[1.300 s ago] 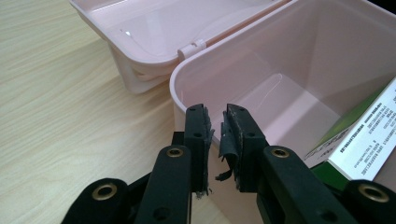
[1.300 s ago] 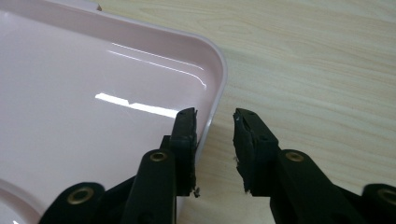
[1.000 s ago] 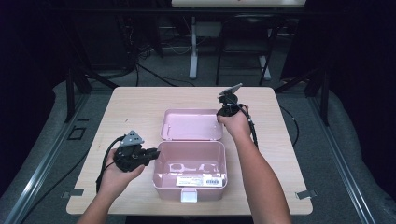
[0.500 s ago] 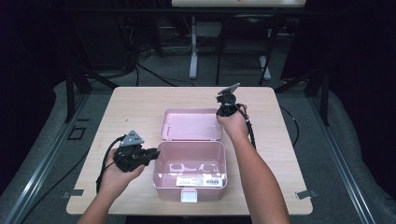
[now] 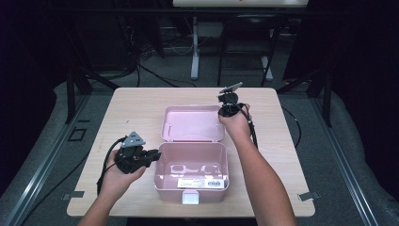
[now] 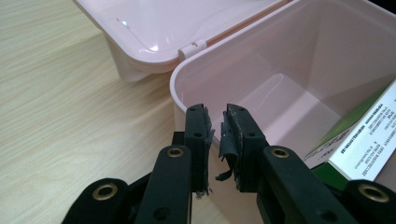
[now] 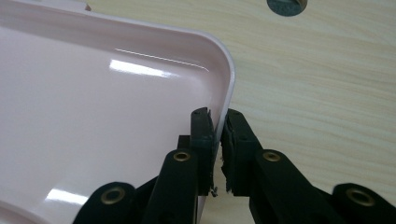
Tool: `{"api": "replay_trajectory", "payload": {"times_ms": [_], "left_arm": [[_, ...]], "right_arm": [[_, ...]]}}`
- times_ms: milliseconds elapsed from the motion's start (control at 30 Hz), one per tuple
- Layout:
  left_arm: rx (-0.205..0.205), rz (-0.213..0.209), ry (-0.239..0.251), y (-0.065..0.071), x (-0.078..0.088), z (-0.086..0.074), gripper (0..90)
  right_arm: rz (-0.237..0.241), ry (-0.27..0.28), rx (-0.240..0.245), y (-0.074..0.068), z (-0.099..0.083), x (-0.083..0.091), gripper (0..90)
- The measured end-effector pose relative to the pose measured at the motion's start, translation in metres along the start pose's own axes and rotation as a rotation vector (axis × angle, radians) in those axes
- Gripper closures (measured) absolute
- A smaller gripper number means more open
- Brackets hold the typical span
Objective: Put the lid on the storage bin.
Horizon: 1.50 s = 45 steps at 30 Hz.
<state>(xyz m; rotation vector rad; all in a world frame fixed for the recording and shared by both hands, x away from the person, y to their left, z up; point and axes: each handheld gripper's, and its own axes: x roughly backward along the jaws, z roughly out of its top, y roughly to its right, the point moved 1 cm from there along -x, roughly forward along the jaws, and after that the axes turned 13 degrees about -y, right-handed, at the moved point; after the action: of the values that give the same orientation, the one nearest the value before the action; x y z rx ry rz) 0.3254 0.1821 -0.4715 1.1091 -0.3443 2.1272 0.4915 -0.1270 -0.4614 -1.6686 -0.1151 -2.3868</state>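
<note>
Seen from the high view, a pink plastic box [image 5: 192, 172] sits open at the near middle of the wooden worktop [image 5: 136, 110], its hinged lid [image 5: 193, 123] thrown back flat behind it. A white-and-green printed carton [image 5: 203, 182] lies inside the box along its front wall. The left hand-held gripper [image 5: 151, 156] is held at the box's left wall; the right hand-held gripper [image 5: 222, 123] is at the lid's right edge, with a hand [image 5: 235, 125] around its body.

In the left gripper view, the left hand-held gripper [image 6: 217, 128] has its jaws drawn narrow across the rim of the pink plastic box [image 6: 299, 60], one pad outside the wall and one inside; whether the pads [image 6: 231, 135] actually press the plastic is hard to make out at this angle. The printed carton [image 6: 369, 135] shows at the right, and the lid [image 6: 159, 23] lies beyond the hinge.

In the right gripper view, the right hand-held gripper [image 7: 217, 126] has just been closing its jaws, and they now pinch the raised right rim of the lid [image 7: 93, 116] near its rounded corner, the edge caught between the worn pads [image 7: 233, 140]. The worktop [image 7: 327, 84] runs beside it, with a dark round hole [image 7: 286, 5] at the top edge.
</note>
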Motion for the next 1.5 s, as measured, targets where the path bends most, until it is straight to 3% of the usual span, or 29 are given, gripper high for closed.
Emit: {"api": "replay_trajectory", "payload": {"times_ms": [433,633,1500], "left_arm": [[0.002,0.005,-0.001,0.0,0.0,0.0,79.1],[0.004,0.004,0.0,0.001,0.0,0.0,79.2],[0.008,0.006,-0.002,0.001,0.0,0.0,79.3]], "right_arm": [[-0.003,0.091,0.023,-0.002,-0.005,0.022,83.9],[0.004,0.098,0.013,-0.002,-0.007,0.03,84.3],[0.023,0.202,0.086,-0.006,-0.026,0.078,85.1]]}}
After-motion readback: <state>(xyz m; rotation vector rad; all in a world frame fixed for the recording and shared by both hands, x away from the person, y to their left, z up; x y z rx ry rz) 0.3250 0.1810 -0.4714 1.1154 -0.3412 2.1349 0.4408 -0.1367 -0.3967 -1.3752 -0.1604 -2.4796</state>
